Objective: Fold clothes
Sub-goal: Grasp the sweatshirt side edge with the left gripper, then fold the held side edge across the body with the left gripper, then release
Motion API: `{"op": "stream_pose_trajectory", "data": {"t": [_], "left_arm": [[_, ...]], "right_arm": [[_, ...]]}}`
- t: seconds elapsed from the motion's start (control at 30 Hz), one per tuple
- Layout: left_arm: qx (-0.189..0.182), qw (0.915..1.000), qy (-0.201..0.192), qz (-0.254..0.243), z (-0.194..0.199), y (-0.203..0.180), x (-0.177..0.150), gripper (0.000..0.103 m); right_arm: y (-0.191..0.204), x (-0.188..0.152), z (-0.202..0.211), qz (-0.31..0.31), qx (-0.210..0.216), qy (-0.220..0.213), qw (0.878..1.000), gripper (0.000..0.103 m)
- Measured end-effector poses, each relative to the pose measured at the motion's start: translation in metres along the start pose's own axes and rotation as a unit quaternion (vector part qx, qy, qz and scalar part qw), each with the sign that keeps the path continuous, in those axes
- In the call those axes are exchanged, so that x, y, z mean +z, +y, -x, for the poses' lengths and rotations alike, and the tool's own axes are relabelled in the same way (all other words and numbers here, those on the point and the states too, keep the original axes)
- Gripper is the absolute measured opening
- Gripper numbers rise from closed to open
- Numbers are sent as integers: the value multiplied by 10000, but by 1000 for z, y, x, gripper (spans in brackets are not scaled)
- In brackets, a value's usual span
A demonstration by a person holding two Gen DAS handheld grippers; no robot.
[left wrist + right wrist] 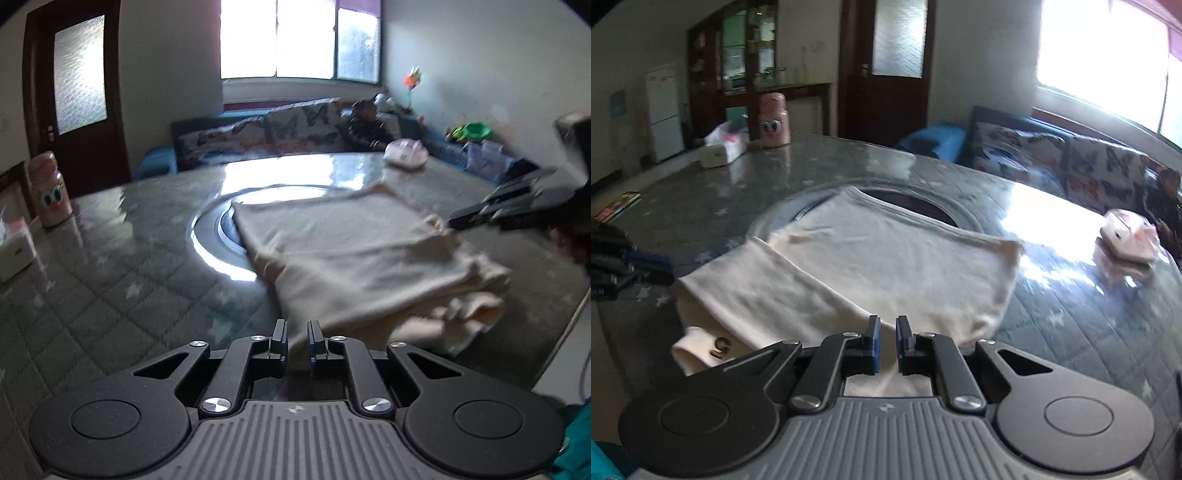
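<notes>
Two grippers are hovering over a round table with a grey quilted, star-printed cover (110, 280). Nearest the left wrist camera, the left gripper (297, 338) is showing its fingers drawn close together with only a narrow gap, and nothing is sitting between them; the near corner of the cream garment (354, 254) is lying just beyond and to the right of its fingertips, not touching them. From the right wrist camera, the right gripper (886, 334) is likewise nearly pressed together and pinching nothing, with the garment's near edge lying directly under and ahead of its tips. The cream garment (886, 266) is lying partly folded toward the near edge of the table, one flap doubled over its left side, its far end reaching over the dark round inset (916, 203) at the table's centre. Farther off, a pink bottle (774, 120) and a tissue box (720, 151) are standing near the far left edge, and a small pink packet (1126, 240) is resting toward the right edge.
</notes>
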State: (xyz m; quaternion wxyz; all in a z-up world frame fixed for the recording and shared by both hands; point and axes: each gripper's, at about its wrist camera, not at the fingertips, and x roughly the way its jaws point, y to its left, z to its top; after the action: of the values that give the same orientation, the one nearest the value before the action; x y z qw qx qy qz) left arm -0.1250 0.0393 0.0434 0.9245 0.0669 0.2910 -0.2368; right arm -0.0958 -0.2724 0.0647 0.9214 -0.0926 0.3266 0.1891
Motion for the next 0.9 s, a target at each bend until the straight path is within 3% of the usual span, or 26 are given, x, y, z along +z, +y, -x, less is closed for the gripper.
{"op": "stream_pose_trajectory", "data": {"t": [0.23, 0.4, 0.53, 0.63, 0.8, 0.9], "left_arm": [[-469, 9983, -276, 185, -19, -7, 35, 12], [-596, 9978, -95, 291, -69, -13, 45, 12], [-391, 9989, 139, 231, -96, -13, 41, 12], [-444, 9984, 150, 302, -93, -7, 37, 12], [-529, 9986, 39, 61, -77, -17, 36, 13], [-562, 9982, 142, -119, -78, -23, 29, 13]], "right_arm": [[6, 3, -21, 21, 198, -35, 9998, 8], [2, -2, -35, -123, 212, -29, 9997, 8], [-2, -9, -42, -118, 117, 115, 9998, 8], [-4, -11, -34, -124, 157, 113, 9997, 9], [5, -13, -15, 116, 465, 24, 9988, 14], [11, -23, -11, 279, 538, 180, 9980, 15]]}}
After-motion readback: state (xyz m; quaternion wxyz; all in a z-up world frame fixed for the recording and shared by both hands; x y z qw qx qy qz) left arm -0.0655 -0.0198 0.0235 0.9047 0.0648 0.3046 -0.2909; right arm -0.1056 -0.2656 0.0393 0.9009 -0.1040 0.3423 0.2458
